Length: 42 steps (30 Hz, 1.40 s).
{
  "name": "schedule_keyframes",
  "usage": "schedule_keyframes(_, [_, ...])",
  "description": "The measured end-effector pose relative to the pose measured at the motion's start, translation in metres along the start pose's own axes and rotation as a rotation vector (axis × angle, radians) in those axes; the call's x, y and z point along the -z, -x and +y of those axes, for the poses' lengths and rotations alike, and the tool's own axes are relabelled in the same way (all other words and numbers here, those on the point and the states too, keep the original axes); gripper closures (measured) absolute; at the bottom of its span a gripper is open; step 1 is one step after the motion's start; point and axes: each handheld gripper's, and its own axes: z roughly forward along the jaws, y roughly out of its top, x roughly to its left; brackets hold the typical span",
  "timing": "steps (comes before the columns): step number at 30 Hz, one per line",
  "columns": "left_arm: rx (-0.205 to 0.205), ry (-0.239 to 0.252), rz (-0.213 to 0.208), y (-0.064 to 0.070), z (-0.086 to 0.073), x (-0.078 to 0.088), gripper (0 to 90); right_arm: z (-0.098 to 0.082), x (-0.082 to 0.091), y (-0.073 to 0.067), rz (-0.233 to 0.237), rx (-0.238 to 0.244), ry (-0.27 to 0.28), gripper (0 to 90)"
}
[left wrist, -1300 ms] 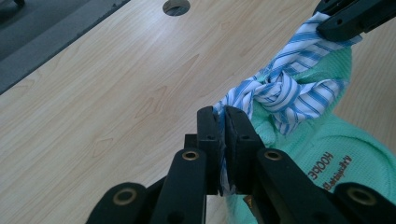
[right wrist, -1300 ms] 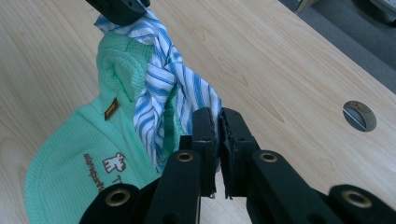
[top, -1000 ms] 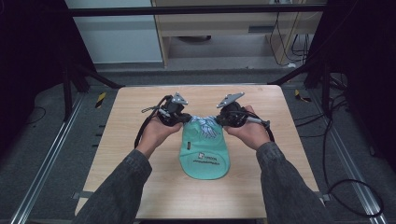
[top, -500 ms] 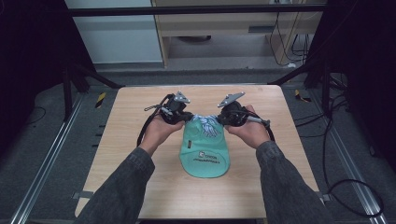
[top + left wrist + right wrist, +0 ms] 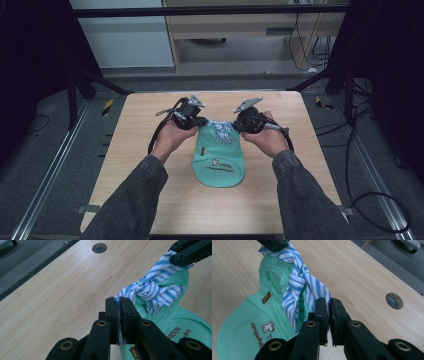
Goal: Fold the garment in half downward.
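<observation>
Tool jaws of left tool [image 5: 119, 312] and right tool [image 5: 329, 312] are clamping the striped cloth [image 5: 152, 291] ends over the green cap [image 5: 219, 160] mid-worktop [image 5: 150, 125]; pulling evenly outward should be tightening the knot.

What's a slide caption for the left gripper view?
Left tool clamps one end of the knotted striped cloth over the green cap; right tool grips the other end.
</observation>
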Motion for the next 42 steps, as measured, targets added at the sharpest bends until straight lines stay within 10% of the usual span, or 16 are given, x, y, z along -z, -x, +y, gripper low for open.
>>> schedule_keyframes(42, [-0.068, 0.005, -0.01, 0.032, -0.035, 0.009, 85.2, -0.03, 0.004, -0.028, 0.033, 0.06, 0.019, 84.8])
